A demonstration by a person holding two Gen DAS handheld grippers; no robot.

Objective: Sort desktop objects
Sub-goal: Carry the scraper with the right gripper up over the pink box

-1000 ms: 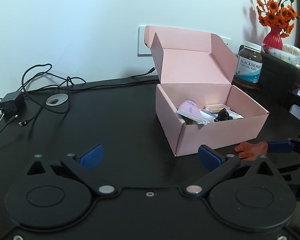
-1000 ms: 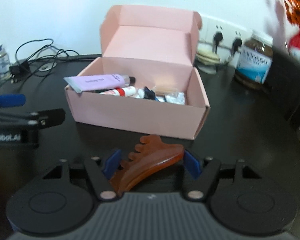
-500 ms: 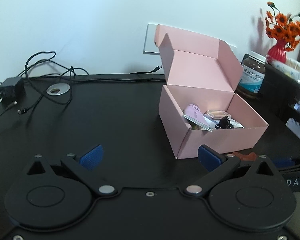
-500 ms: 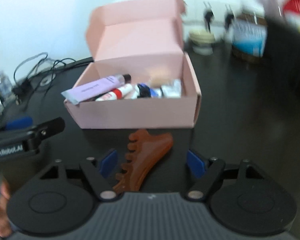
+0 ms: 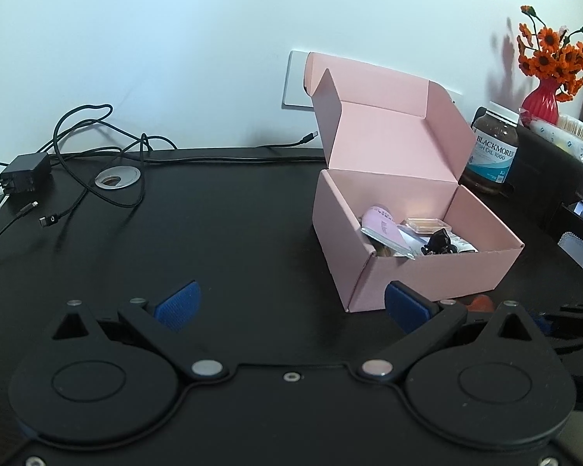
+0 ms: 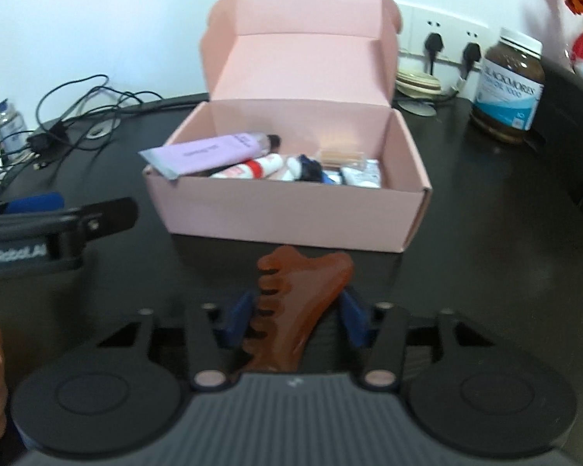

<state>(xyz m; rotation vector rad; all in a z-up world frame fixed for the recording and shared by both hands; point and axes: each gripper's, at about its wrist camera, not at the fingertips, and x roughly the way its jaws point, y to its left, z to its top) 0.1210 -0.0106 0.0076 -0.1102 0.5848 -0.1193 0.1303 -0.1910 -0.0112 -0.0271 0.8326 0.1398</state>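
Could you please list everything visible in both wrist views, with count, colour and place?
Open cardboard box: one, pink, mid-desk.
Squeeze tube: one, lilac, in box, end over the left rim.
Small tube: one, white and red, in box.
Toothed comb-shaped tool: one, reddish-brown, before the box.
Supplement jar: one, brown, white lid, right rear.
Vase of flowers: one, red, orange blooms, far right.
Cables and adapter: several, black, left rear.
Wall sockets: white, behind box.
Desk: one, black.
Left gripper: open, empty.
Right gripper: shut on the tool.
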